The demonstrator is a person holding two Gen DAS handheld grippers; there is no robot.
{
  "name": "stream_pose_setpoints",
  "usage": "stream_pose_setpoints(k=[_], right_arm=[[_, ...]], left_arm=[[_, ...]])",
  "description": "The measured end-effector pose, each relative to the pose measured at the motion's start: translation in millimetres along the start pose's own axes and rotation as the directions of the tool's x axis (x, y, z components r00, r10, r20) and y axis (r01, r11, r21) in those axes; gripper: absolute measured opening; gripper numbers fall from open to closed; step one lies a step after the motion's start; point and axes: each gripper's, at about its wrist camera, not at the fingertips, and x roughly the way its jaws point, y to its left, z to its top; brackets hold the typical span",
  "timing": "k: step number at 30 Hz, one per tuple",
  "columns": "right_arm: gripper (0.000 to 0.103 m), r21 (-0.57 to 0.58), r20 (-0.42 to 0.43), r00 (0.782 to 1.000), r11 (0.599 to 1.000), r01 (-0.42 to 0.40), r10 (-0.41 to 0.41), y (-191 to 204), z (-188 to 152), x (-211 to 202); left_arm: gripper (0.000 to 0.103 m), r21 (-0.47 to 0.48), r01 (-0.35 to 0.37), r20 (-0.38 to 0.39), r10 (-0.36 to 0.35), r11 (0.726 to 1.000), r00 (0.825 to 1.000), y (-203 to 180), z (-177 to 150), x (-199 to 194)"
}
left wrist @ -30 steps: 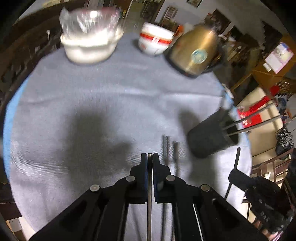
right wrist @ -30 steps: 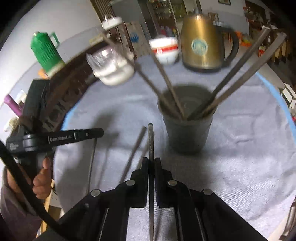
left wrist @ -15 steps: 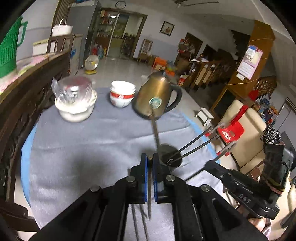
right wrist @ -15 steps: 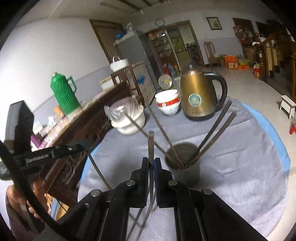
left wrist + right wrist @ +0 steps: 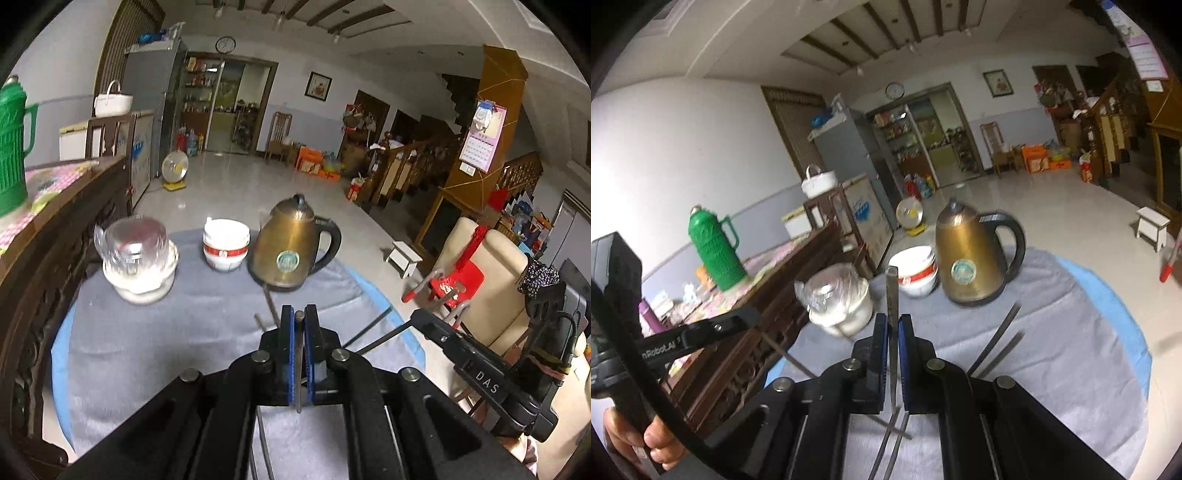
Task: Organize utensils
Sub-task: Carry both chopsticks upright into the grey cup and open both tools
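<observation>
My left gripper [image 5: 299, 321] is shut on a dark chopstick [image 5: 298, 354] that runs back between the blue pads, its tip just past them. My right gripper [image 5: 893, 325] is shut on another chopstick [image 5: 892, 291] that sticks up well past the jaws. Both are lifted above the grey cloth table [image 5: 166, 332]. Tips of other chopsticks [image 5: 269, 302] poke up beside the left jaws, and more [image 5: 1001, 339] right of the right jaws. The dark utensil cup is hidden behind the grippers. Loose chopsticks [image 5: 894, 443] lie below the right gripper.
At the table's back stand a brass kettle [image 5: 291, 247], a red-and-white bowl [image 5: 225, 247] and a plastic-wrapped bowl [image 5: 138, 254]. A dark wooden sideboard [image 5: 768, 314] with a green thermos [image 5: 714, 247] lines the left. The right gripper's body [image 5: 487, 376] shows at right.
Both grippers have tilted up and lifted away from the table, each with its chopstick. The utensil cup has dropped out of sight behind the jaws.
</observation>
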Motion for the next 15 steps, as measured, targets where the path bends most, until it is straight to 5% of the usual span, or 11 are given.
stream_pose_setpoints(k=[8, 15], right_arm=[[0.006, 0.009, 0.104, 0.992, 0.998, 0.067, -0.067, -9.7, 24.4, -14.4], [0.006, 0.005, 0.114, 0.988, 0.995, 0.101, -0.100, -15.6, 24.0, -10.6]], left_arm=[[0.005, -0.026, -0.010, 0.075, 0.012, 1.000, 0.997, -8.7, 18.0, -6.3], [0.005, -0.051, -0.021, 0.125, 0.027, 0.998, 0.992, -7.3, 17.5, -1.5]])
